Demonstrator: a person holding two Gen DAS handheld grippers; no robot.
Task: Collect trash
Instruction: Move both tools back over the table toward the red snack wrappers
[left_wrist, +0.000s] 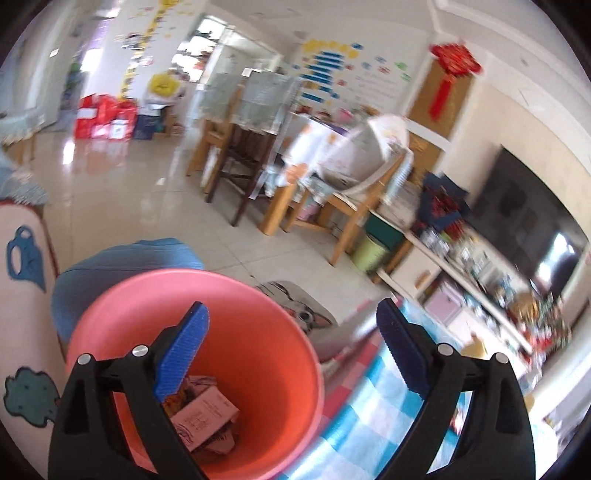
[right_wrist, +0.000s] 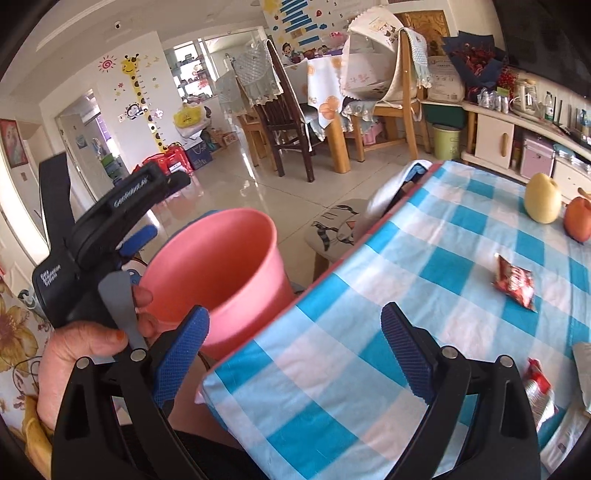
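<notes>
Wrappers (right_wrist: 514, 282) lie near fruit (right_wrist: 543, 199); both grippers' fingers (right_wrist: 404, 350) spread, empty.

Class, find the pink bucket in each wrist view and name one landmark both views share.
Left wrist view: the pink bucket sits bottom centre, seen from above, trash inside.
Right wrist view: the pink bucket is left of centre, beside the table edge.
Shared landmark: the blue checked tablecloth.

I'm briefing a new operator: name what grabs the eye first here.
The pink bin beside the table's corner stands out, with paper scraps at its bottom. Next comes the blue-checked tablecloth, where a red snack wrapper lies near a yellow pear.
</notes>
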